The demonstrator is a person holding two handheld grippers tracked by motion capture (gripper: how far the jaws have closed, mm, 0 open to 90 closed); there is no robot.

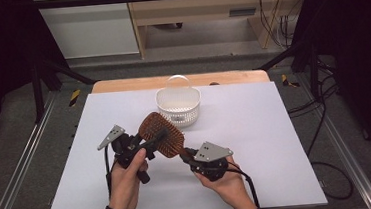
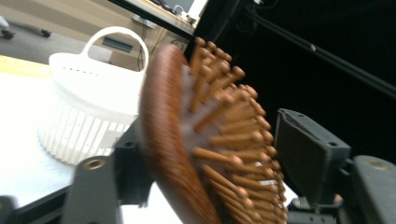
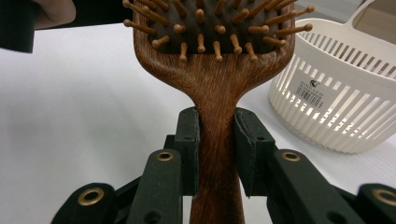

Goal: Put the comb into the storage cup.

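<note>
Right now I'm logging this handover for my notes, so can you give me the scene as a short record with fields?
held thing: wooden hairbrush, lifted above the table, bristles facing the left gripper's side
right gripper: shut on the hairbrush handle
left gripper: jaws on either side of the brush head, one behind its back, the other clear of the bristle tips
container: white slotted basket with a handle, upright, beyond the brush
surface: white table

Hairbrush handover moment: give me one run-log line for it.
right gripper: shut on hairbrush handle | left gripper: jaws around brush head, contact unclear | basket: upright behind | table
</note>
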